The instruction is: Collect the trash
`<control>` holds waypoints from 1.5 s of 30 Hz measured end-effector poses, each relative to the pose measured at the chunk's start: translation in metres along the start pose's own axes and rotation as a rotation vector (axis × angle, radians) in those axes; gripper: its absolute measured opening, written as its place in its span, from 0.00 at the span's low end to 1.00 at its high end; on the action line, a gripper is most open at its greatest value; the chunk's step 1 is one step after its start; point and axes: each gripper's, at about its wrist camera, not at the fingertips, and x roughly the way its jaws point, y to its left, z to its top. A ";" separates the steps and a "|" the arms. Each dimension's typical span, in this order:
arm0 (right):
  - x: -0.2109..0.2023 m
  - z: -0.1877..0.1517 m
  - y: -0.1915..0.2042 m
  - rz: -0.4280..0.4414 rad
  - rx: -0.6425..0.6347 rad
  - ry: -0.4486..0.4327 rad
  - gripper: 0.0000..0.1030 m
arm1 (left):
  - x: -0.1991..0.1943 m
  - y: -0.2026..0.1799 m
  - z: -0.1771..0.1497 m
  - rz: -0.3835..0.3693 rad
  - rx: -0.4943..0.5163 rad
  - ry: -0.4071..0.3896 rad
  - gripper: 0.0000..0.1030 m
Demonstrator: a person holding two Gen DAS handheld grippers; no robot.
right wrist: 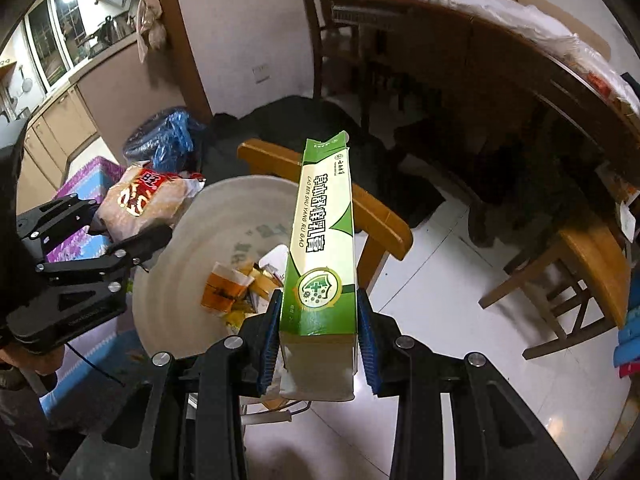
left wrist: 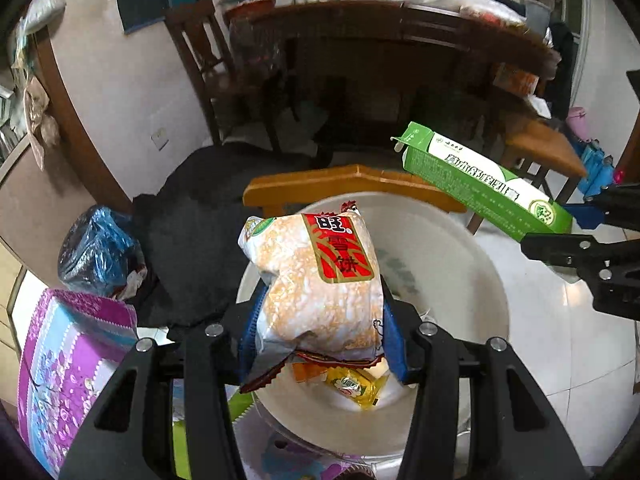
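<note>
My left gripper [left wrist: 320, 320] is shut on a puffy snack bag [left wrist: 320, 280] with a red label, held over a white bucket [left wrist: 460, 248] that has wrappers [left wrist: 352, 388] in its bottom. My right gripper [right wrist: 318, 332] is shut on a long green and white toothpaste box [right wrist: 324, 240], its blue pads pressing the box's lower sides, above the same white bucket [right wrist: 192, 232]. In the left wrist view the toothpaste box [left wrist: 480, 180] and the right gripper [left wrist: 560, 224] show at the right. The right wrist view shows the snack bag [right wrist: 140, 200] and the left gripper [right wrist: 120, 228] at the left.
A wooden stool [left wrist: 352, 184] stands just behind the bucket, with a second stool [right wrist: 580, 276] to the right. A purple patterned box [left wrist: 68, 360] and a blue plastic bag [left wrist: 96, 252] sit at the left. Dark cloth [left wrist: 192, 220] lies on the tiled floor before a big wooden table [left wrist: 400, 40].
</note>
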 end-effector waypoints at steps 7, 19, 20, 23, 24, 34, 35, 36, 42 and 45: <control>0.012 0.006 0.016 0.011 -0.029 0.033 0.35 | 0.009 -0.001 -0.003 0.012 -0.007 0.018 0.47; 0.026 0.011 0.031 0.036 -0.040 0.101 0.35 | 0.009 -0.003 -0.001 0.011 -0.013 0.024 0.47; 0.027 0.011 0.032 0.038 -0.040 0.104 0.35 | 0.009 -0.002 -0.001 0.012 -0.014 0.024 0.47; 0.029 0.010 0.034 0.043 -0.045 0.115 0.35 | 0.010 -0.002 -0.001 0.008 -0.014 0.025 0.47; 0.029 0.010 0.035 0.046 -0.046 0.118 0.35 | 0.010 -0.002 -0.001 0.011 -0.015 0.025 0.47; 0.041 0.010 0.032 0.021 -0.071 0.127 0.48 | 0.011 -0.001 -0.003 0.034 -0.026 0.021 0.60; 0.041 0.009 0.031 0.022 -0.068 0.127 0.48 | 0.011 -0.001 -0.003 0.038 -0.026 0.020 0.60; 0.042 0.008 0.030 0.022 -0.069 0.126 0.48 | 0.011 0.000 -0.003 0.036 -0.027 0.020 0.60; 0.045 0.004 0.028 0.023 -0.064 0.126 0.48 | 0.010 -0.007 -0.003 0.046 -0.014 0.015 0.60; 0.041 0.000 0.028 0.018 -0.058 0.104 0.48 | 0.008 -0.008 -0.004 0.051 -0.013 0.009 0.60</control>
